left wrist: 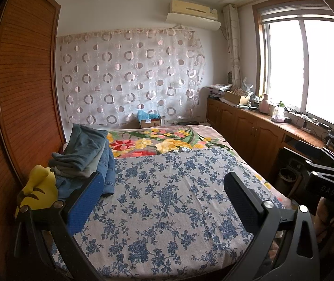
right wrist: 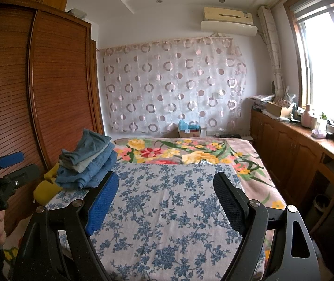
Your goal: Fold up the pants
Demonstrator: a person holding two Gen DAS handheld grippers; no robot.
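Observation:
A pile of folded pants (left wrist: 86,158), blue denim and grey-green, lies at the left edge of the bed; it also shows in the right wrist view (right wrist: 88,161). My left gripper (left wrist: 164,182) is open and empty, held above the blue-flowered sheet (left wrist: 167,199), with the pile just beyond its left finger. My right gripper (right wrist: 165,187) is open and empty over the same sheet (right wrist: 167,210). The left gripper also shows at the left edge of the right wrist view (right wrist: 14,166).
A yellow plush toy (left wrist: 38,189) lies by the pile. A wooden wardrobe (left wrist: 19,93) stands close on the left. A flowered blanket (left wrist: 167,142) covers the bed's far half. A low cabinet (left wrist: 249,126) with clutter runs under the window on the right.

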